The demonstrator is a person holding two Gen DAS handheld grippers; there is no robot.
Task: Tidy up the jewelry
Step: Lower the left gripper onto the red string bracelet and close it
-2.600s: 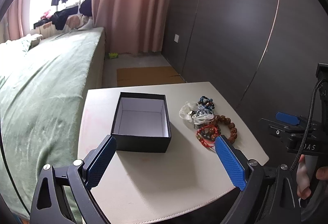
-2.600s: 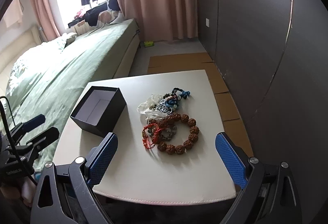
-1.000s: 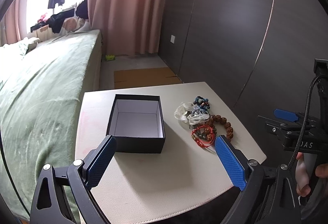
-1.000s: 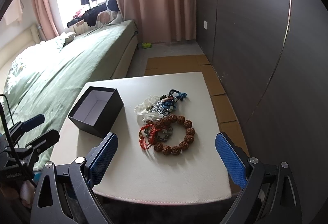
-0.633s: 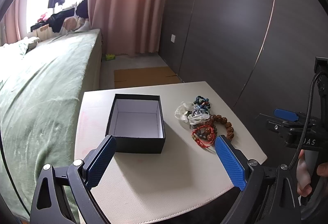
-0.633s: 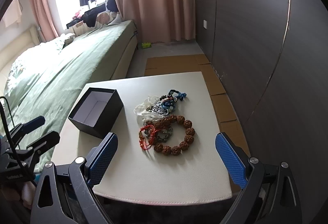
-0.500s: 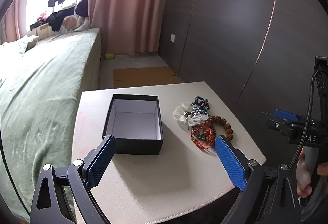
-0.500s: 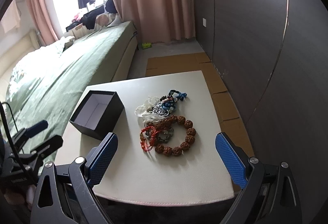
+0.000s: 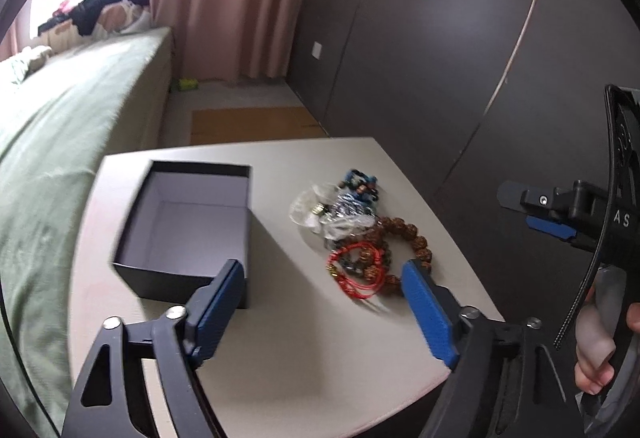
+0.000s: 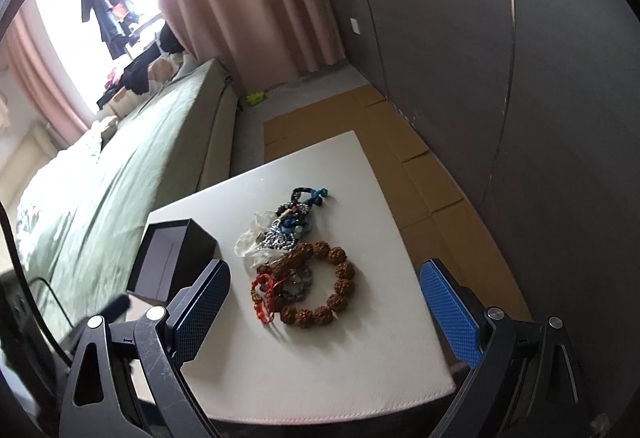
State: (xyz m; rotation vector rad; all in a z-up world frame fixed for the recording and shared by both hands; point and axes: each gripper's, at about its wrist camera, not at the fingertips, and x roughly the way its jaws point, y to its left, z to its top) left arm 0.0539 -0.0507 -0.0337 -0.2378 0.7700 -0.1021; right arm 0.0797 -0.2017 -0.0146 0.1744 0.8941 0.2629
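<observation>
Narrower left claw [image 9: 324,290], bracelets [image 9: 362,252] ahead

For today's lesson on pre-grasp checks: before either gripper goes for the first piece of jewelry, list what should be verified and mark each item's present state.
1. Black box open, nothing inside: ok.
2. Jewelry pile on the table, apart from the box: ok.
3. Right gripper open, holding nothing: ok.
4. Left gripper holding nothing; its jaws have just been closing, nothing between them: ok.
5. Red cord bracelet free of the brown bead bracelet: not ok, they overlap.
6. Chains untangled: cannot tell.
</observation>
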